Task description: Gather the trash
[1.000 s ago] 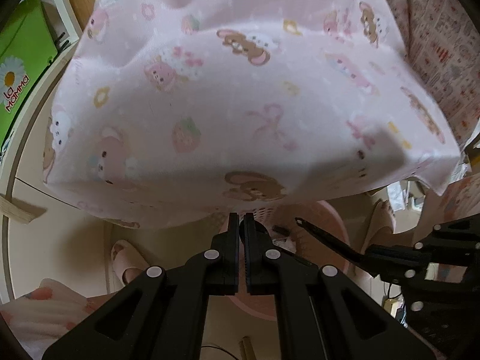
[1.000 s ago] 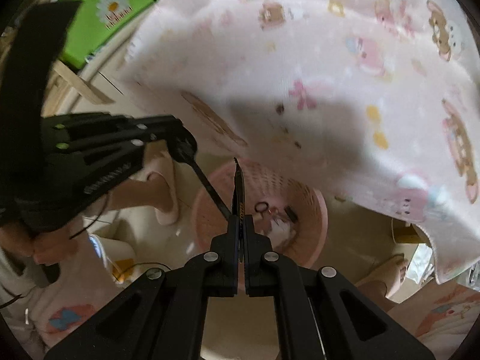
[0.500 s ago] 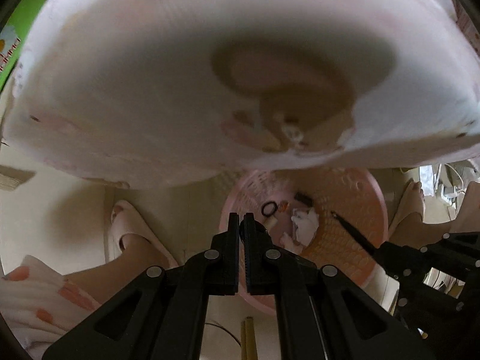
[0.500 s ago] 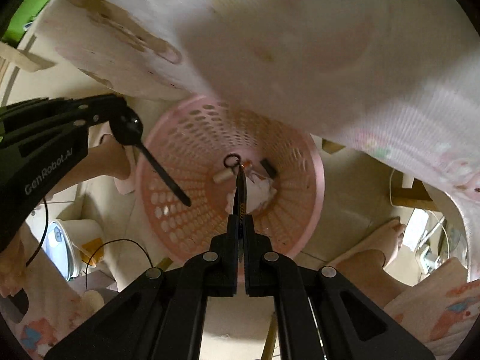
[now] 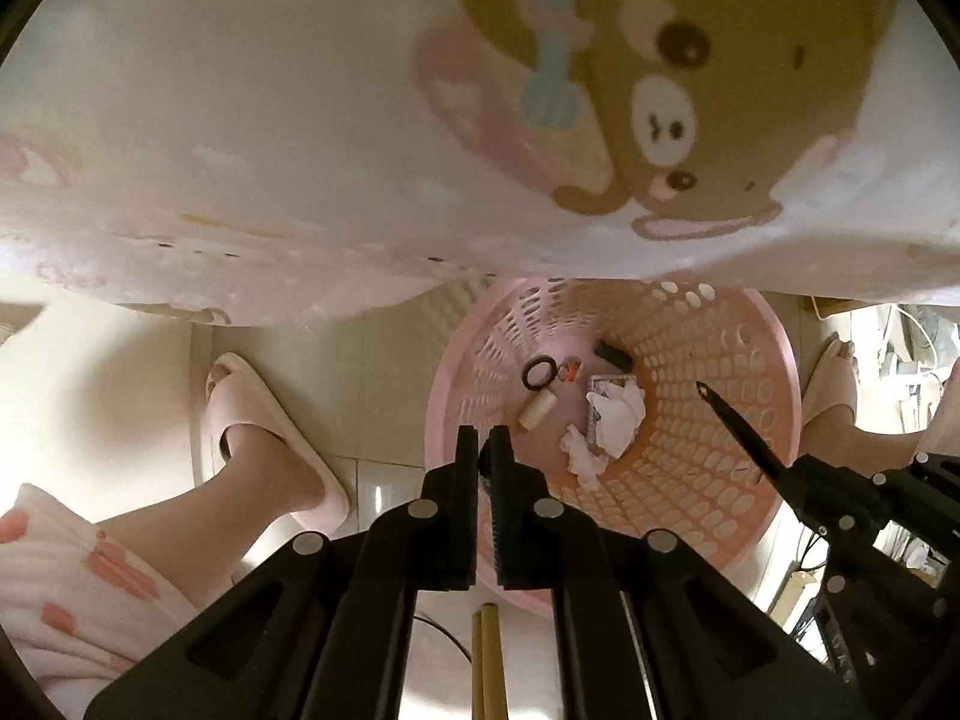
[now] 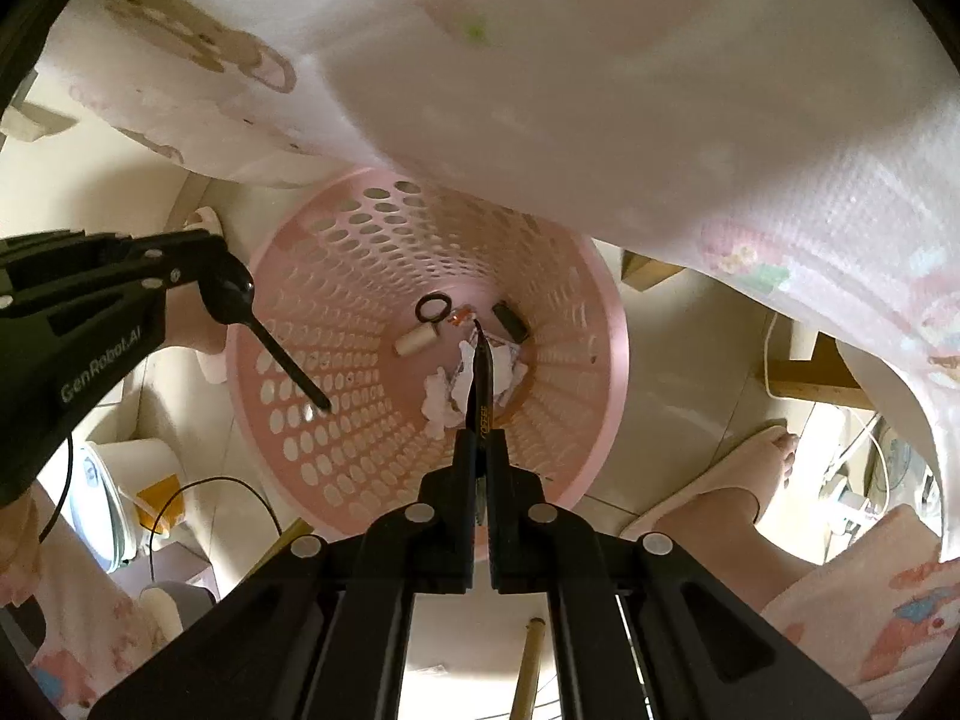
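Trash stick [image 6: 480, 384], long axis straight down, clenched in right tongs [image 6: 480, 456] directly over pink basket [image 6: 360, 240] and its crumpled tissue [image 6: 437, 399]; left tongs [image 5: 483, 450], clenched on black spoon [image 6: 288, 363], beside basket's wall.

Floor [image 5: 390, 372]: pale tiles lay below my tool.
On it: a pink perforated basket [image 5: 774, 360] stood upright.
Beside the basket: my slippered feet [image 5: 270, 432].

Below the grippers, one pink basket [image 6: 600, 360] holds one black ring [image 6: 431, 307], one cork-like roll [image 6: 415, 341], one dark block [image 6: 510, 322], crumpled tissues [image 6: 441, 399]; two slippers [image 5: 264, 420].
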